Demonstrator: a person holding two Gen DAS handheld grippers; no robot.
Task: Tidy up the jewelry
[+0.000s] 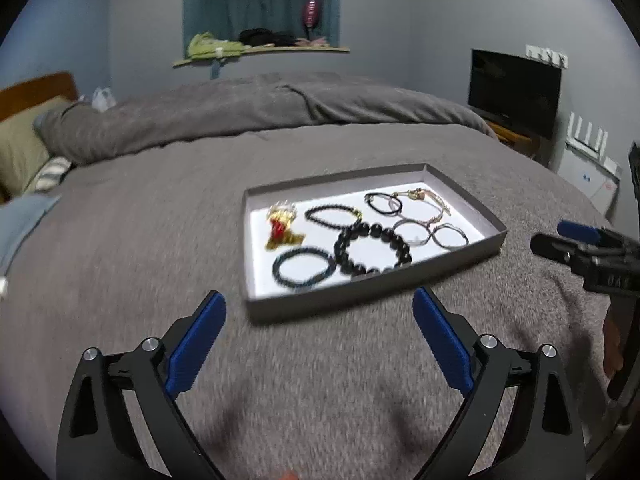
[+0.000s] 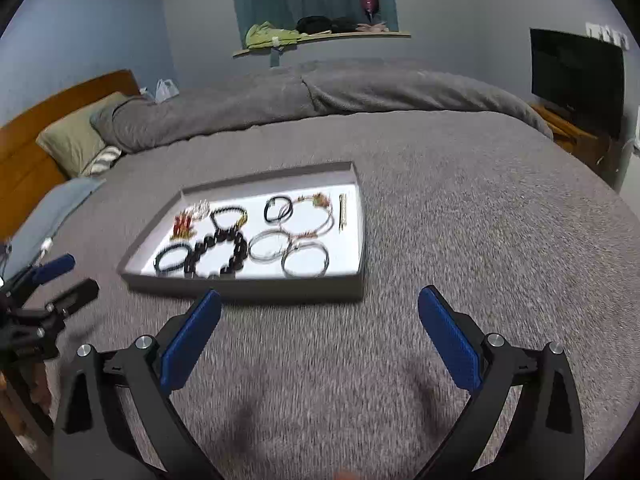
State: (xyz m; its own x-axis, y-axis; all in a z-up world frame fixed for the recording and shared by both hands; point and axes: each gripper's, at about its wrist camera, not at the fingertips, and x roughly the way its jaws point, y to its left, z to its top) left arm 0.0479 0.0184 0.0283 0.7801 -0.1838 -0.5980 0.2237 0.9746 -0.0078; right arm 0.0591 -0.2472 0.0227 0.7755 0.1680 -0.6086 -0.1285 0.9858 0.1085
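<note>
on the grey blanket [image 1: 160, 240] ahead of you sits the shallow tray [image 1: 368, 294], bracelets inside. left gripper [image 1: 318, 334] and right gripper [image 2: 320, 332] both gape wide, empty. that big black bead bracelet [image 1: 374, 250] looks floppy and slippery (pinch one bead).

No text, label or number is sharp enough to read anywhere.
</note>
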